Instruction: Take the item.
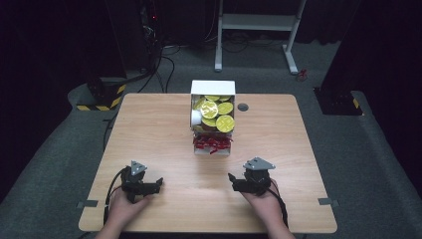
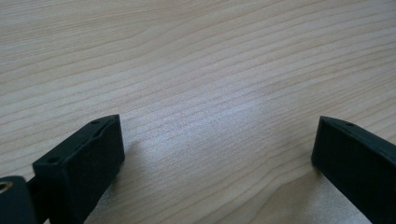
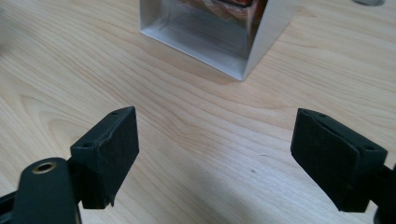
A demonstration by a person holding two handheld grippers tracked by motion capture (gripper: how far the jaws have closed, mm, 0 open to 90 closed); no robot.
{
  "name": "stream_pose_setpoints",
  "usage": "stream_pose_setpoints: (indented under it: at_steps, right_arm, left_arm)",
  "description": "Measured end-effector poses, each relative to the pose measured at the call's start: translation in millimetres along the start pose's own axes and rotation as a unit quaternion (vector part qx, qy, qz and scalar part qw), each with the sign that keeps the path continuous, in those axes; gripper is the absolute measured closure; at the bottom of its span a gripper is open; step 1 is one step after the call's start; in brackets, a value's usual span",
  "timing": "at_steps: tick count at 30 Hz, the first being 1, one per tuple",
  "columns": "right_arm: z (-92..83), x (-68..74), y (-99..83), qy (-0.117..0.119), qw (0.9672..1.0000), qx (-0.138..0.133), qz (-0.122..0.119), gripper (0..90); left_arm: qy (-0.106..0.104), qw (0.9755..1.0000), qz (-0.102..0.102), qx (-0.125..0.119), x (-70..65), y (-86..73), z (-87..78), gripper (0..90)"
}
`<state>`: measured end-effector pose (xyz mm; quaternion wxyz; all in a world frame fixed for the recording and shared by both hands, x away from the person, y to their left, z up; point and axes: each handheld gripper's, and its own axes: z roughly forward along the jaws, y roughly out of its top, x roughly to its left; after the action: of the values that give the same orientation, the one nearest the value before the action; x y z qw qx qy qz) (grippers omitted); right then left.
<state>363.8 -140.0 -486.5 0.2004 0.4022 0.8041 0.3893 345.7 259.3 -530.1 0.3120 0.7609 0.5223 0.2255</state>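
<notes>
the white open-topped rectangular box (image 1: pixel 213 89) packed with round yellow-lidded cups (image 1: pixel 217 113) and red wrappers (image 1: pixel 211 144) stands upright at the middle of the light wooden tabletop (image 1: pixel 149 129), toward its far edge, with a small dark round grommet (image 1: pixel 243 107) just beside it. the right hand-held gripper (image 1: pixel 233 180) sits nearer the person, well apart from the box, jaws fairly wide with nothing between them; its own view faces the box's near corner (image 3: pixel 243 70). the left hand-held gripper (image 1: pixel 158 183) rests low over bare wood, jaws wide and empty. likely risks: a jaw catching the thin box wall and tipping or sliding it, or a slanted reach pinching two crowded cups at once and spilling them.
</notes>
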Motion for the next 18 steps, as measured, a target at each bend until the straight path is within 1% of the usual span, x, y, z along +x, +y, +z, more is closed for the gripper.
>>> stream_pose_setpoints:
  at_steps: [1, 4, 7, 8, 9, 10, 17, 18]
  right_arm:
    - [0.2, 0.6, 1.5, 0.005, 1.0, 0.0, 0.006, 15.5]
    - [-0.6, 4.3, 6.1, 0.006, 0.9999, -0.005, -0.014, 15.5]
    - [-2.2, 7.2, 8.9, 0.012, 0.9998, -0.008, -0.013, 15.5]
    - [-2.7, 7.5, 9.9, 0.012, 0.9997, -0.01, -0.019, 15.8]
    - [-5.6, 9.9, 12.5, 0.012, 0.9997, -0.015, -0.017, 16.8]
    - [-6.3, 9.6, 13.7, 0.013, 0.9996, -0.018, -0.02, 16.9]
    - [-12.2, 12.5, 21.8, 0.018, 0.9991, -0.034, -0.019, 18.3]
    - [-14.2, 14.0, 25.1, 0.021, 0.9987, -0.041, -0.021, 18.7]
  left_arm:
    - [-0.001, 1.0, -0.001, 0.0, -0.1, 0.0, 0.0, 2.9]
    - [-0.001, 1.0, -0.003, 0.0, -0.4, -0.1, 0.1, 2.8]
    - [-0.001, 1.0, -0.002, 0.0, -0.3, -0.1, 0.1, 2.9]
    - [-0.001, 1.0, -0.002, 0.0, -0.3, -0.1, 0.1, 2.9]
    - [-0.001, 1.0, -0.003, 0.0, -0.3, -0.1, 0.1, 2.9]
    - [-0.001, 1.0, -0.003, 0.0, -0.3, -0.1, 0.1, 2.9]
    - [-0.001, 1.0, -0.006, -0.002, -0.8, -0.1, 0.4, 2.8]
    - [-0.001, 1.0, -0.006, -0.003, -0.8, -0.2, 0.4, 2.8]
